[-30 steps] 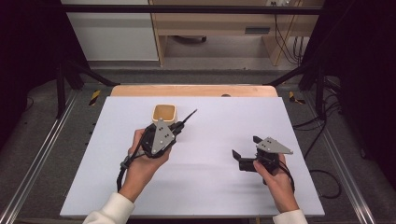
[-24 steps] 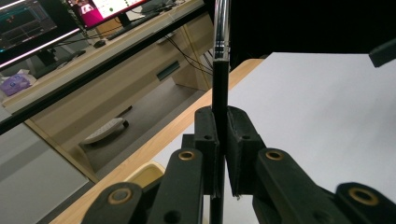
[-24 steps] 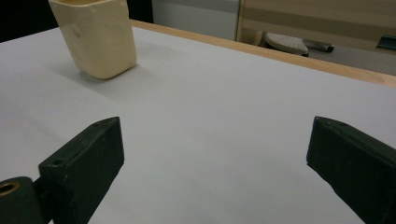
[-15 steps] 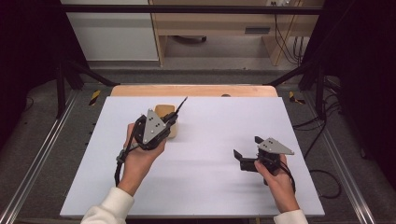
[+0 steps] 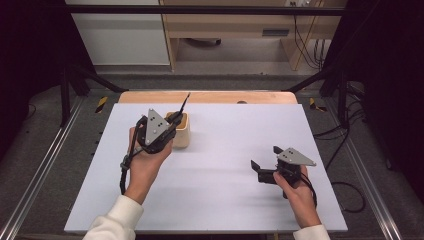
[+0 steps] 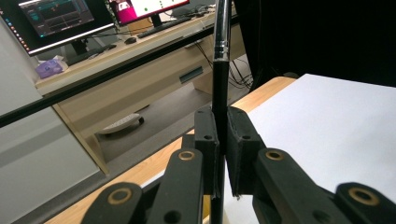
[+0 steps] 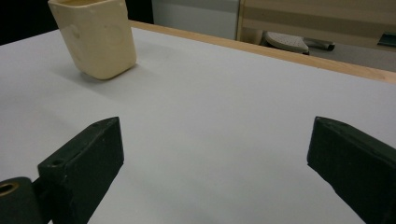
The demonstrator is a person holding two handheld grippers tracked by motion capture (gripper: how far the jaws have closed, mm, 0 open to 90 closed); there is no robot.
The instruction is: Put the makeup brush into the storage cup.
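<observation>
My left gripper [image 5: 172, 123] is shut on a thin black pen [image 5: 184, 103] with a silver band [image 6: 221, 50]. The pen's upper end slants up and away past the jaws. In the left gripper view the two pads [image 6: 205, 135] clamp the pen [image 6: 220, 79] between them. That hand hovers at the near left side of a cream square cup [image 5: 182, 136] and partly covers it. My right gripper [image 5: 265, 158] rests at the right of the white table [image 5: 235, 200], open and with nothing in it. Its jaws [image 7: 215, 144] point across the table toward the cup [image 7: 93, 37].
A wooden strip [image 5: 210, 96] borders the table's far edge. Metal frame rails [image 5: 30, 190] run along both sides. Beyond the table stands a desk with monitors [image 6: 56, 18] and a keyboard [image 6: 163, 27]. Cables [image 5: 345, 190] lie on the floor at right.
My left hand has carried the pen away from me and slightly left, up to the cup, and has risen a little. The right hand has stayed put.
</observation>
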